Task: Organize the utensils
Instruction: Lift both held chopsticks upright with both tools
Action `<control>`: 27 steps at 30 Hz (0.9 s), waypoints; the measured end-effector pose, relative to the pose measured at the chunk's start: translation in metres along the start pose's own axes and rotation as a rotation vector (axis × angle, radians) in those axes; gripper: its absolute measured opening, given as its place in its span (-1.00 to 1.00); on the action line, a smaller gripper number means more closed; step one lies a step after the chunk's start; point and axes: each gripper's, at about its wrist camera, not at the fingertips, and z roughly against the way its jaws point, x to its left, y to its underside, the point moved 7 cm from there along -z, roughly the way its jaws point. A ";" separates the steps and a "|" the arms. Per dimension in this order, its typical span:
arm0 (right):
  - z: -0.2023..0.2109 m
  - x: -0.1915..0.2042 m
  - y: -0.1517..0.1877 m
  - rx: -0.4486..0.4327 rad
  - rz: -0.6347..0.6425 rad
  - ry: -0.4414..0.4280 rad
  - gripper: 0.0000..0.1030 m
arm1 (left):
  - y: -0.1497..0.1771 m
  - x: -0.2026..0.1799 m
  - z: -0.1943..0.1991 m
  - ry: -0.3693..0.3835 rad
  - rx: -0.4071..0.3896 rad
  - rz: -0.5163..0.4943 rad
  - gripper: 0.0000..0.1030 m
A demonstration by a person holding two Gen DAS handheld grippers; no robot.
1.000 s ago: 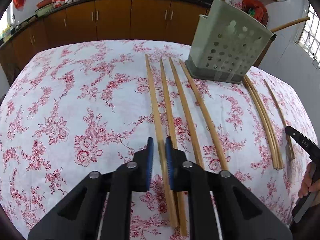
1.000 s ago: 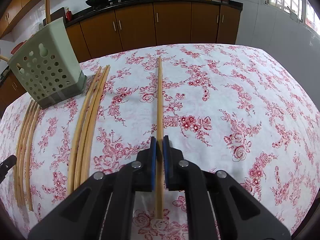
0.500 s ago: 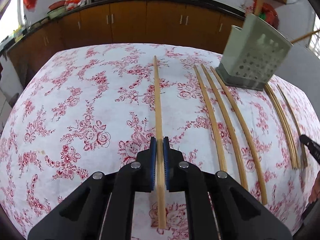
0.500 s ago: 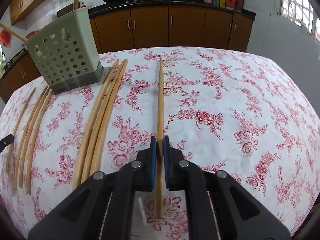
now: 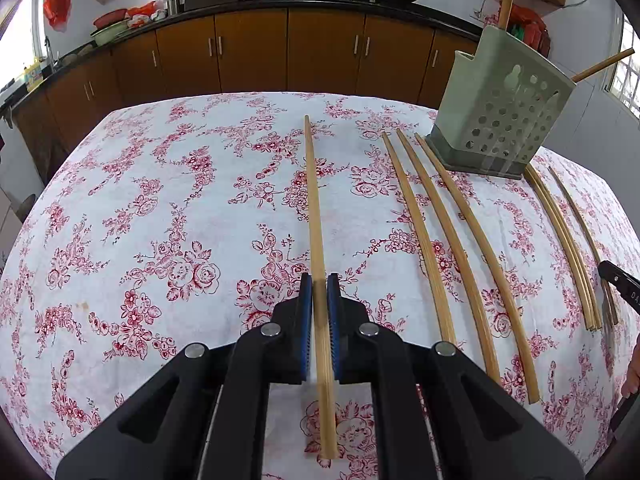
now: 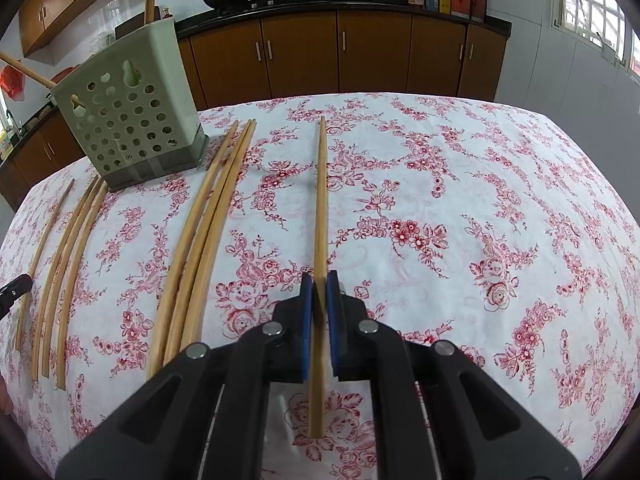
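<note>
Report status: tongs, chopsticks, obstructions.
Left tongs shut on chopstick. Right tongs shut on chopstick. Holder left of right tongs, path unobstructed.

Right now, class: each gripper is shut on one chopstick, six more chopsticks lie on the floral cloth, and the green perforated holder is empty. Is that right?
Not quite: the green perforated holder is not empty. The left wrist view shows two sticks rising from it. The rest stands: the left gripper and right gripper each clamp one chopstick, and six lie on the floral cloth.
</note>
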 end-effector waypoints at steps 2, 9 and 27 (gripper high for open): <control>0.000 0.000 0.000 0.000 0.000 0.000 -0.83 | 0.000 0.000 0.000 0.001 0.000 0.002 -0.82; 0.001 0.000 0.002 0.001 0.000 0.002 -0.82 | 0.002 -0.005 0.002 -0.011 0.003 -0.021 -0.82; 0.054 -0.009 -0.012 -0.111 -0.037 -0.022 -0.85 | 0.003 -0.009 0.036 0.000 -0.013 -0.035 -0.85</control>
